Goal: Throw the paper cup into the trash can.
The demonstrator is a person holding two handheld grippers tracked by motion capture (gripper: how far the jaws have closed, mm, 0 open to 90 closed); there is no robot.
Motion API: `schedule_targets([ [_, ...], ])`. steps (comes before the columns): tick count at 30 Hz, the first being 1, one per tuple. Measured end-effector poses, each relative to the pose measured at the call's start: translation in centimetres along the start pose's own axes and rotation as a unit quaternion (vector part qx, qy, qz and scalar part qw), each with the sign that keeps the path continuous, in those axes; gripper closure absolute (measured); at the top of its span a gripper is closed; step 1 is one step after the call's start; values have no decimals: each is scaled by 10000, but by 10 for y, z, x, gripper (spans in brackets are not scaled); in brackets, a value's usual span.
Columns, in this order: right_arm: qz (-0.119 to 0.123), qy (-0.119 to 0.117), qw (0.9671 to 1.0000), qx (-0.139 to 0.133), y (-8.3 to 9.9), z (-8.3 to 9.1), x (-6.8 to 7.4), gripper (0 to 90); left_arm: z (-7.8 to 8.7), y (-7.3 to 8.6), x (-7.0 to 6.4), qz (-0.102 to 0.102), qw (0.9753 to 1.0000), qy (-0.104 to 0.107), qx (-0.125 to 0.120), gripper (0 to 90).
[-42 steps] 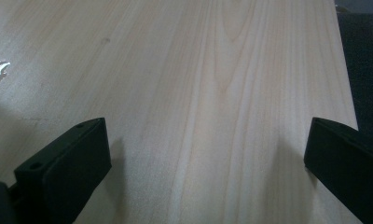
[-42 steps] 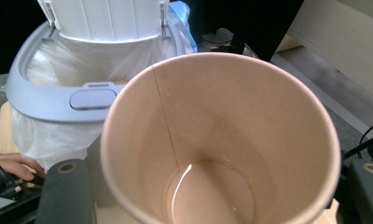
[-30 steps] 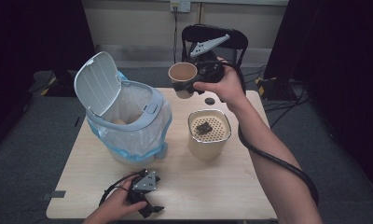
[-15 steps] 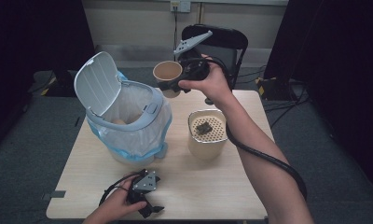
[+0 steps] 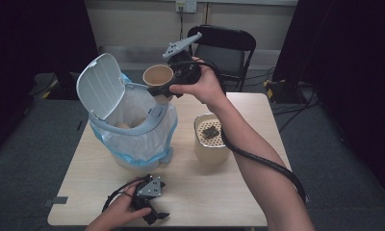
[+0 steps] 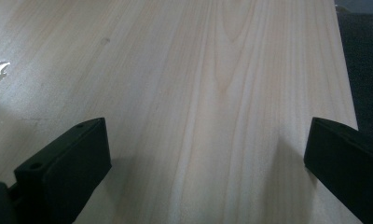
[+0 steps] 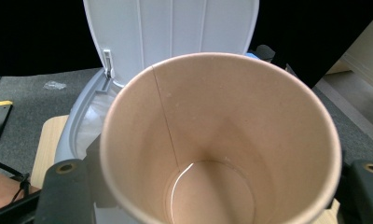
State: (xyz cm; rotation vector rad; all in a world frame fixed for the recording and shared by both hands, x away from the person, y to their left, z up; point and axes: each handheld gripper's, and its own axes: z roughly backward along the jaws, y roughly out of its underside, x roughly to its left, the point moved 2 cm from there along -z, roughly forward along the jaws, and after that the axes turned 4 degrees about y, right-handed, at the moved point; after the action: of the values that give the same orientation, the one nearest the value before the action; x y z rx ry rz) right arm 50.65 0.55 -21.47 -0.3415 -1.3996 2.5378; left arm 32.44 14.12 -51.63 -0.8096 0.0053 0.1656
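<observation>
One paper cup (image 5: 158, 77) is in play at this moment, pinched by its sides between the jaws of the right gripper (image 5: 167, 87) and held in the air just over the near rim of the bin (image 5: 133, 132), whose white lid (image 5: 96, 86) stands swung open at the back. In the right gripper view the cup (image 7: 219, 140) sits between the two black jaws with its mouth toward the camera, and its inside looks empty and dry, with the seam and the round bottom plain to see; the open lid (image 7: 170, 32) rises right behind it. So the carrying part seems mostly done: the cup is lifted off the surface (image 5: 219, 192) and brought to the bin, which is lined with a clear bag. What looks left is to move it a little farther over the opening and let it go, so that it drops inside. A second container (image 5: 211, 139), a tan one with a perforated insert and some dark bits on top, stands on the surface to the right of the bin, well apart from the cup, and may be next. The left gripper (image 5: 149, 211) rests low at the near edge of the surface, its jaws spread wide with nothing between them, as the left gripper view shows over bare wood (image 6: 212, 93).
</observation>
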Motion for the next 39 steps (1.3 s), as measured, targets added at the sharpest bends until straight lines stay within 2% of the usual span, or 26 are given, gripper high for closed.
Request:
schedule_targets([
  [18, 52, -310, 9995, 21, -8, -34, 14, 261, 0, 0, 0, -14, 10000, -40, 26, 0],
  [28, 49, -371, 9993, -13, -13, -47, 17, 260, 0, 0, 0, -8, 10000, -24, 8, 0],
  [29, 42, -390, 9992, -28, -13, -49, 18, 260, -1, 0, 0, 2, 10000, -88, -45, 0],
  [39, 87, -472, 9988, -13, -18, -61, 22, 260, 0, 0, 0, -9, 10000, -56, -3, 0],
])
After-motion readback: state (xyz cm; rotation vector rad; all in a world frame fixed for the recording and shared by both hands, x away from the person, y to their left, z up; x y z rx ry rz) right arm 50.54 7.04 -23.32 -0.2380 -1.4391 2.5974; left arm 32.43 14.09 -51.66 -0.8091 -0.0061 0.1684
